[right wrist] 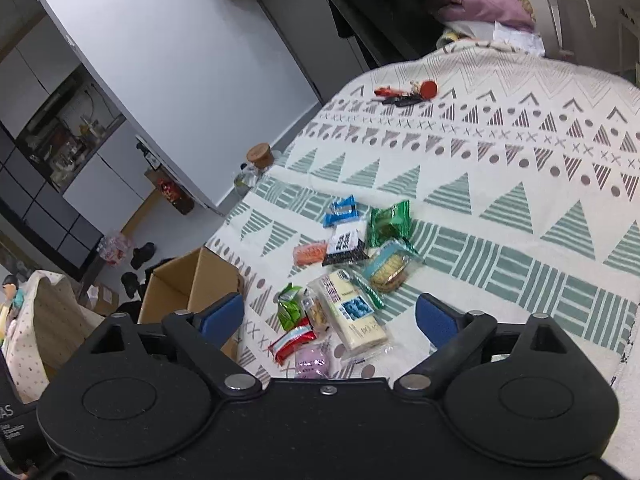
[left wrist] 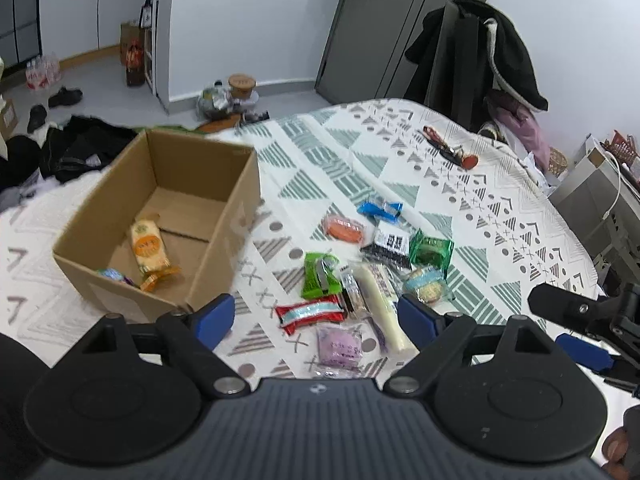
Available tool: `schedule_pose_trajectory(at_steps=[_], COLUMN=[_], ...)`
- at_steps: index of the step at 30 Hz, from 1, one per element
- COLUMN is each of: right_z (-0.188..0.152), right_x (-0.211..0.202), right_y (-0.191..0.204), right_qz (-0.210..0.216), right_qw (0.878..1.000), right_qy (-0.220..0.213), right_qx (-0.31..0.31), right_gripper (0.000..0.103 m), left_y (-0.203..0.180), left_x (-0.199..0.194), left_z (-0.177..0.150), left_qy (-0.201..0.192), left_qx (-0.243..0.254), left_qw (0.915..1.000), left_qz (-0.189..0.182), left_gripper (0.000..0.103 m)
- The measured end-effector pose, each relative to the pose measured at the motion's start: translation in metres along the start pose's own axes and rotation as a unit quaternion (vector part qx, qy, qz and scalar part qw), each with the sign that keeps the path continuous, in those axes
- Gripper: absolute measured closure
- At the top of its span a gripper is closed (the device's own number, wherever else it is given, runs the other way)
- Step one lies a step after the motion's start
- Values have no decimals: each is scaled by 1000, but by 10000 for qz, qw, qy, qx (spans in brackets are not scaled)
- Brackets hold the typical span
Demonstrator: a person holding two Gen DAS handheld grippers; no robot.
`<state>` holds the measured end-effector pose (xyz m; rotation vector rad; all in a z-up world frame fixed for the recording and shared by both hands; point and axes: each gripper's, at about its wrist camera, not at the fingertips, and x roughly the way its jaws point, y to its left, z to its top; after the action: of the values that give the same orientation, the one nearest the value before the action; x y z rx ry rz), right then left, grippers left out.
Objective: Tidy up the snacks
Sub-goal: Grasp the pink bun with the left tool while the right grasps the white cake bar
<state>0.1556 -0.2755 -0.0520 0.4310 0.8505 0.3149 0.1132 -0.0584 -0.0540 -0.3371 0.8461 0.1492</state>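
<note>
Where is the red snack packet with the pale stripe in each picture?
Left wrist view: the red packet lies low in the middle, just beyond the open tongs, right of the cardboard box.
Right wrist view: the red packet lies low, left of centre.
Shared landmark: the purple packet sits just nearer the camera in both.
</note>
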Motion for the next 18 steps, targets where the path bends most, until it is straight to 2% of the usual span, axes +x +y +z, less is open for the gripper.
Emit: schedule_pose_trajectory(at_steps=[5,7,13,18], right_z=[-1,0,2,1], right_x=[15,23,42,59], right_y=[-2,-3,-6,-7], right_qz=[-20,-39,-31,-149], right_qw=[9998,9995,9987,9975], right_qy=[203,301,496,684], right_qx=[29,65,73,27], right_gripper=[15,21,30,33], left_y=[-5,-4,-3,-1], left_x=[22,30,57,82], left_z=[-6,-8,-13,-19], left_qy=[195,286,570,878], left_qx=[-24,-55,-118,-228], left_qw=[9998,9996,9983,9959], left_qz=[4,-16,-50,-61], left_gripper=[18,20,29,38])
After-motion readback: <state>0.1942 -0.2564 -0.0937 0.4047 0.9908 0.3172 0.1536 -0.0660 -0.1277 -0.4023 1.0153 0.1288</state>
